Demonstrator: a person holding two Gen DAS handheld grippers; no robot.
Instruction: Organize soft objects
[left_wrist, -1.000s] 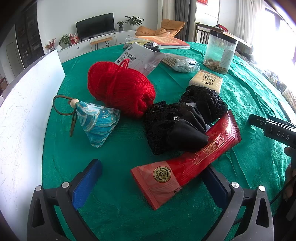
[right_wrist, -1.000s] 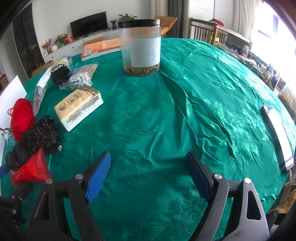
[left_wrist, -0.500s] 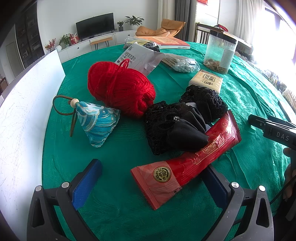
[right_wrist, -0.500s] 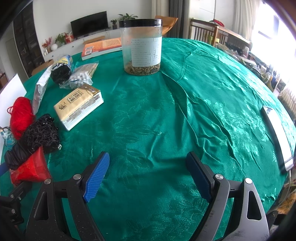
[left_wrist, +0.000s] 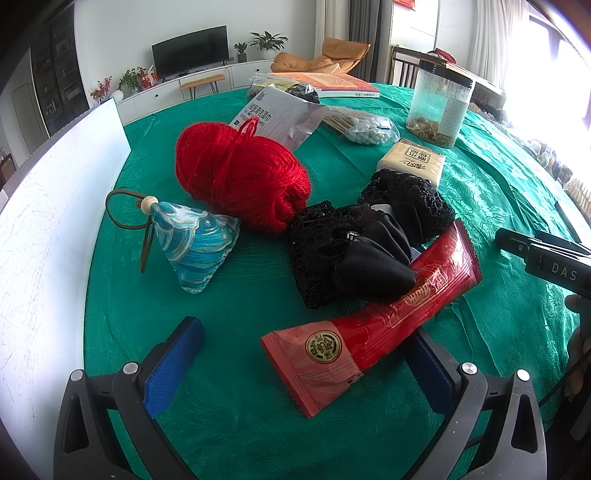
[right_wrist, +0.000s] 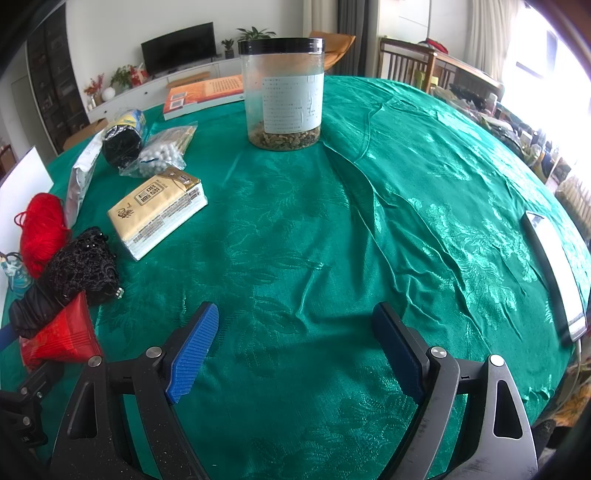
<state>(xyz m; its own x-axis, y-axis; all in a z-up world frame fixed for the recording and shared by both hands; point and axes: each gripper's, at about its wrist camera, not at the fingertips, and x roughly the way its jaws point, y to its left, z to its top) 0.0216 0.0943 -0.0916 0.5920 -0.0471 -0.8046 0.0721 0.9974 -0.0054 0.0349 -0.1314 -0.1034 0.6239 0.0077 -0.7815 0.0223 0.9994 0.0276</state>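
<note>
Soft objects sit clustered on the left part of the table (left_wrist: 258, 435), in front of the left claw (left_wrist: 303, 363): red yarn ball (left_wrist: 240, 181), blue fabric pyramid pouch (left_wrist: 195, 245) with bead and cord loop, black lace-and-satin scrunchie pile (left_wrist: 362, 243). Nothing has changed over the last second in either view: same layout, both claws parked, no contact. Reads as a pre-grasp pause; sorting not started. Left claw spread wide, empty, its far pad partly hidden under the red foil snack sachet (left_wrist: 373, 325), which leans on the scrunchie pile. Right claw (right_wrist: 295, 349) also spread and empty, over bare green cloth, well apart from the cluster. Materials: yarn is fuzzy, compressible, loose strand on top could snag; pouch is printed woven cloth, stuffed, holds its shape; lace is open mesh, floppy, satin part slick. Sachet is crinkly glossy film, not really soft, probably needs moving aside first. Tissue pack (right_wrist: 159, 210) is squashy in plastic wrap, near the lace. Clear jar (right_wrist: 282, 92) with black lid is rigid, upright, further back. Tablecloth is shiny damask, wrinkled, likely slippery.
</note>
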